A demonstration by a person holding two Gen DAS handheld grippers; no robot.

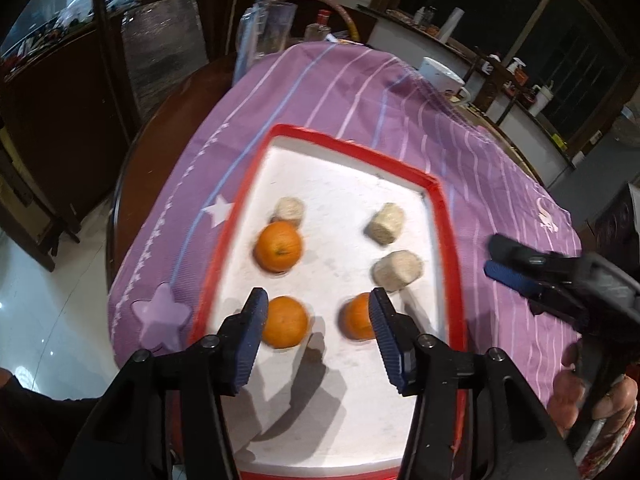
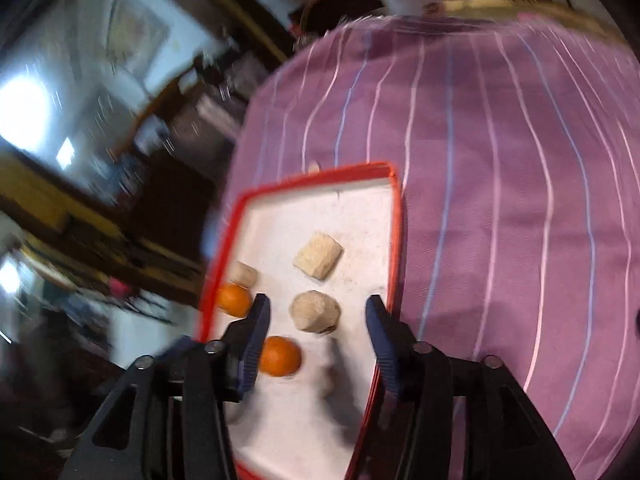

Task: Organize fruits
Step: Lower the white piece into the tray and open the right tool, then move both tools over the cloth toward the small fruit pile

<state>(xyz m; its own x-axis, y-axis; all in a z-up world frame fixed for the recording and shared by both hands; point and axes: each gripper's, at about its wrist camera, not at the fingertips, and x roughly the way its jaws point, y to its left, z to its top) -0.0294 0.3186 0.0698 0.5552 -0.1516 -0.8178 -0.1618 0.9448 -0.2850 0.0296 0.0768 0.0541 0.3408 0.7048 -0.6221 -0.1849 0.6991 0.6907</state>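
A white tray with a red rim [image 1: 248, 184] lies on the purple cloth. On it are three oranges: one far left [image 1: 278, 247], one near left [image 1: 285, 322], one near right [image 1: 357, 317]. Three beige rolls lie there too: one behind the far orange [image 1: 289, 210] and two on the right [image 1: 385, 223] [image 1: 397, 271]. My left gripper [image 1: 316, 306] is open and empty above the two near oranges. My right gripper [image 2: 316, 312] is open and empty above the tray's [image 2: 396, 240] right side, over a roll [image 2: 315, 312]; it also shows in the left wrist view [image 1: 496, 260].
A purple star-shaped mould [image 1: 160, 318] sits left of the tray. A white mug [image 1: 440, 76] and a clear jug [image 1: 266, 34] stand at the table's far edge. A wooden chair [image 1: 120, 40] stands beyond the table on the left.
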